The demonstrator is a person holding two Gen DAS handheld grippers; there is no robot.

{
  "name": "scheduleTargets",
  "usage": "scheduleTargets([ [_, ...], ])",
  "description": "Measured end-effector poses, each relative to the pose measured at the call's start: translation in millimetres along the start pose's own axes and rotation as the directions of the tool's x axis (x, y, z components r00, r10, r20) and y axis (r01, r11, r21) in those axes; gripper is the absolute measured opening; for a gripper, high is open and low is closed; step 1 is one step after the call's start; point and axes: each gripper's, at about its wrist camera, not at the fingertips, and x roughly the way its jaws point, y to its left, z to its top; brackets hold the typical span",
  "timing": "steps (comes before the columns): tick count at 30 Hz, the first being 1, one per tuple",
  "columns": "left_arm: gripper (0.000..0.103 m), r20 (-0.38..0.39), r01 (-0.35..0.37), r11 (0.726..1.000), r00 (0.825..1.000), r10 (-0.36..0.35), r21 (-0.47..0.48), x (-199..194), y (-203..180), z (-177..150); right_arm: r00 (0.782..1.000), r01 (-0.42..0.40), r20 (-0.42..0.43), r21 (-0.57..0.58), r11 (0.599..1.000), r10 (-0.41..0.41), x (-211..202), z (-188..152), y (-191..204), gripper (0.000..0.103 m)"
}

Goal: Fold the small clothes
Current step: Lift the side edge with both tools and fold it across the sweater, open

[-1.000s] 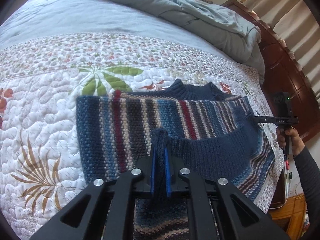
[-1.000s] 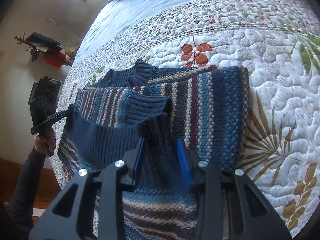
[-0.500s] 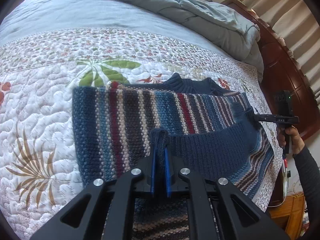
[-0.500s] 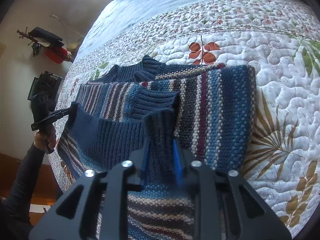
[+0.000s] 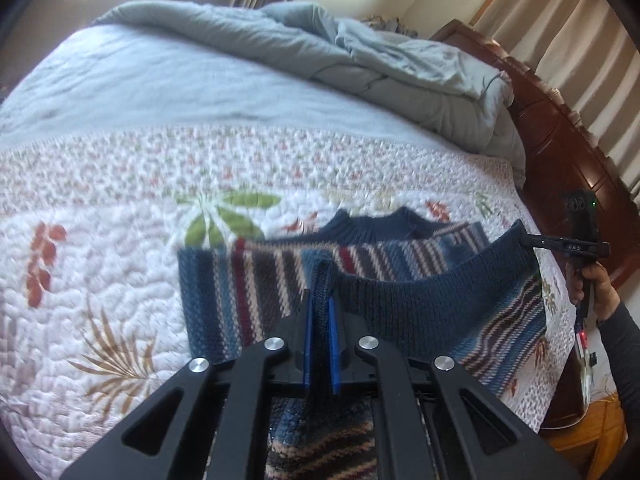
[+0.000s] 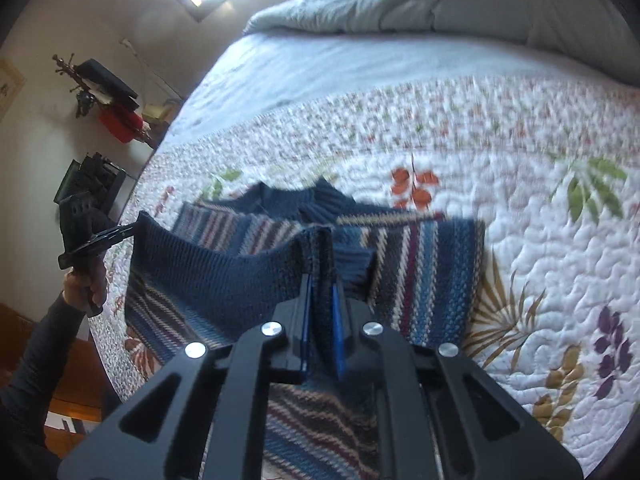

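Note:
A striped knit sweater (image 5: 256, 280) in blue, maroon and cream lies on the floral quilt (image 5: 100, 280). Its navy ribbed hem (image 5: 420, 292) hangs raised between both grippers. My left gripper (image 5: 321, 300) is shut on one end of the hem. At the far right of that view, my right gripper (image 5: 526, 239) pinches the other end. In the right wrist view, the right gripper (image 6: 320, 280) is shut on a fold of the hem (image 6: 208, 276), and the left gripper (image 6: 134, 230) holds the far end. The navy collar (image 6: 288, 196) rests at the sweater's far side.
A rumpled grey duvet (image 5: 360, 52) is heaped at the far end of the bed. A dark wooden bed frame (image 5: 560, 160) and curtains border the right side. A wall shelf (image 6: 116, 116) with dark and red items hangs left. The bed edge drops to a wooden floor.
Both grippers have risen and lifted the navy hem off the sweater's body. The right gripper's jaws have closed on the hem. The left gripper kept its grip.

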Motion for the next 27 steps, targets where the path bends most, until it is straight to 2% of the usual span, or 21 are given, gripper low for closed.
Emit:
scheduleTargets([
  [7,0.006,0.123,-0.006,1.0,0.992,0.007,-0.004,-48,-6,53,0.986,0.027,0.164,-0.027,0.999,-0.022,-48,41,27,0.008],
  [11,0.006,0.146,-0.016,1.0,0.989,0.018,-0.017,-47,-2,84,0.977,0.042,0.211,0.005,0.999,-0.042,-47,66,24,0.008],
  [16,0.006,0.091,-0.066,0.997,0.993,0.07,-0.051,-2,17,102,0.98,0.102,0.17,0.039,0.994,-0.108,-5,87,9,0.008],
  [19,0.006,0.021,-0.097,0.991,0.995,0.099,-0.093,38,36,98,0.982,0.142,0.111,0.075,0.987,-0.15,30,90,-8,0.008],
  [22,0.006,-0.057,-0.145,0.98,0.989,0.139,-0.134,75,57,87,0.982,0.173,0.054,0.111,0.979,-0.18,61,87,-24,0.008],
  [27,0.006,-0.168,-0.225,0.957,0.966,0.195,-0.181,120,79,80,0.972,0.236,-0.031,0.174,0.956,-0.234,103,83,-49,0.008],
])
